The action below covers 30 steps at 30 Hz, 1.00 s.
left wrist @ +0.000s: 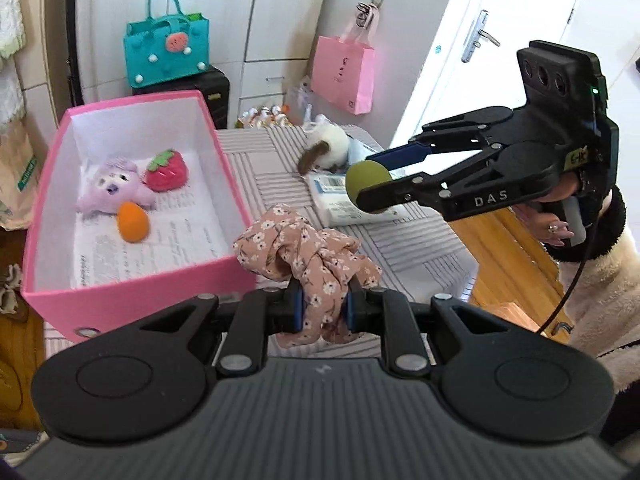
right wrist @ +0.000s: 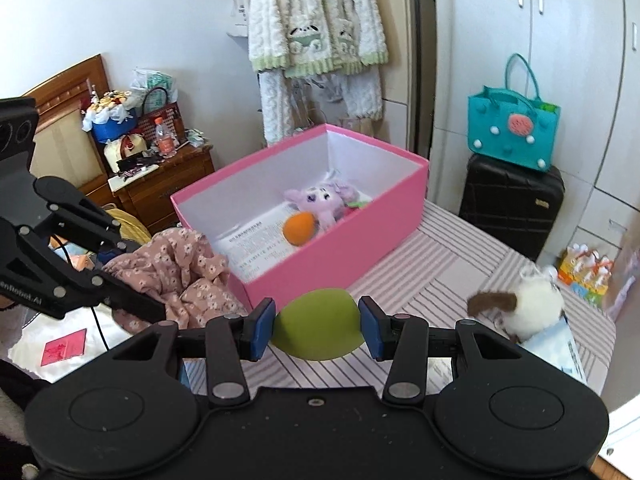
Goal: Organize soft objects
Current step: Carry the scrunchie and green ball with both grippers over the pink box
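Three soft toys in one pink box; one fluffy toy outside.

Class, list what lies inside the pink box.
Inside the pink box: a purple plush, a strawberry, an orange toy, and printed paper lining the floor. What lies under the paper is hidden.

The pink box is open on top, with bare room at its near end. A purple toy, orange ball and strawberry fill the far end. The striped table beside it is clear up to a white fluffy toy.
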Tool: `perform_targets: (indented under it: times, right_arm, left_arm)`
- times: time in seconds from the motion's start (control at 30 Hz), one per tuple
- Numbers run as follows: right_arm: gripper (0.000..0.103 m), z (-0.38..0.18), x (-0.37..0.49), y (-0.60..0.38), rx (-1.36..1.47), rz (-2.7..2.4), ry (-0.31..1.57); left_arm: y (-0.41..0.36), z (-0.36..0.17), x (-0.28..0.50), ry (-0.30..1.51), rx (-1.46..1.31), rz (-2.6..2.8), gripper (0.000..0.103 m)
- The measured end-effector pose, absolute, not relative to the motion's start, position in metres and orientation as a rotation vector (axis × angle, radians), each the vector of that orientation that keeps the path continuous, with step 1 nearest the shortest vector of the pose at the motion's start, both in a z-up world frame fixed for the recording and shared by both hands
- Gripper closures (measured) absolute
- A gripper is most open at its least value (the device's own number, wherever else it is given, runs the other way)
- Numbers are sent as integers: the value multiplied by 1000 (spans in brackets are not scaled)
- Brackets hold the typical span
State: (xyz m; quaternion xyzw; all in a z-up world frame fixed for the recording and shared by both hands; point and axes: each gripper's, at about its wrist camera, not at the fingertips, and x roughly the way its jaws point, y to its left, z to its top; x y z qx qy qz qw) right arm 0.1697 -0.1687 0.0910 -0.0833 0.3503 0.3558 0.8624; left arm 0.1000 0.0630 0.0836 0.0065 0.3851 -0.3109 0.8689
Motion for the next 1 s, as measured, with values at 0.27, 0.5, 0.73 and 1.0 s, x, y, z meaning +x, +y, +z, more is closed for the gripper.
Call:
perform_targets:
  times: [0.27,0.5,0.73,1.0]
  right_arm:
    - [52,98,191,-144,-209,821,658]
    - [52,102,226,-115,-262,862,619]
    - [52,94,271,-83,-316,885,623]
    - [52,62,312,-45,-411,917,728]
  left_arm:
    - [99,90,131,773,-36,-546,85]
    - [119,88,167,789,-6,-458,85]
    - [122,61,217,928,127,-397,85]
    - [109,37,249,1037,351,-351,84]
